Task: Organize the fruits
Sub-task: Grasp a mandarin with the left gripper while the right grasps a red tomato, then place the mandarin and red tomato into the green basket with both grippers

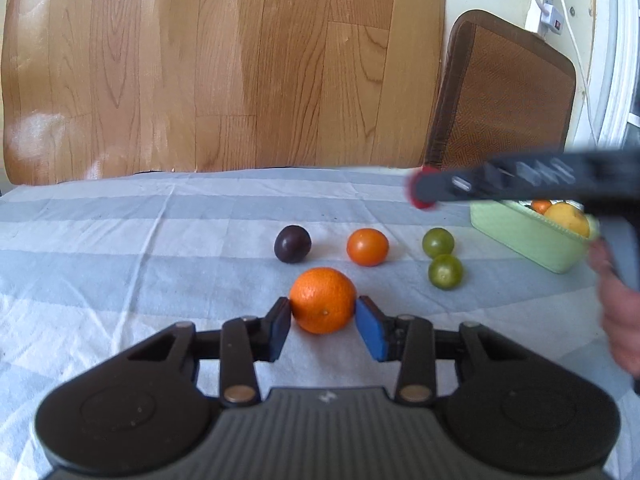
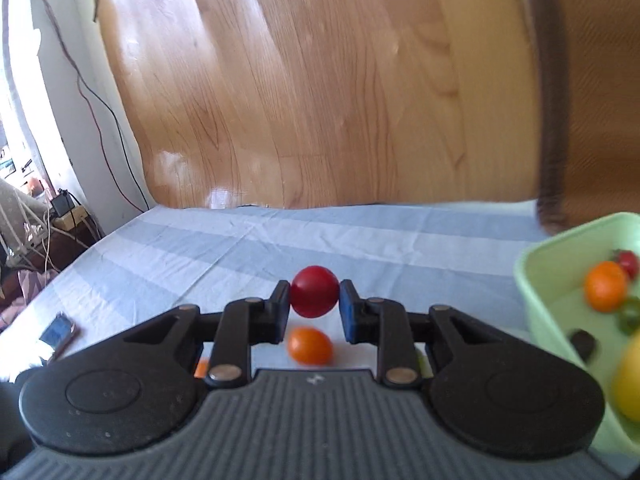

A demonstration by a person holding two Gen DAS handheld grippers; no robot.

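Now: left gripper [image 1: 323, 307] pinches orange [image 1: 322, 299] | right gripper [image 2: 314, 298] pinches red fruit [image 2: 314, 291] | green tray [image 2: 560, 276] beside

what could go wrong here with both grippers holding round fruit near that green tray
1. The red fruit is round and pinched only at its sides by the right gripper, above the cloth; it may slip before reaching the green tray.
2. The left gripper grips the orange low; lifting could roll it out.
3. Carrying the orange trayward might knock the green fruits.
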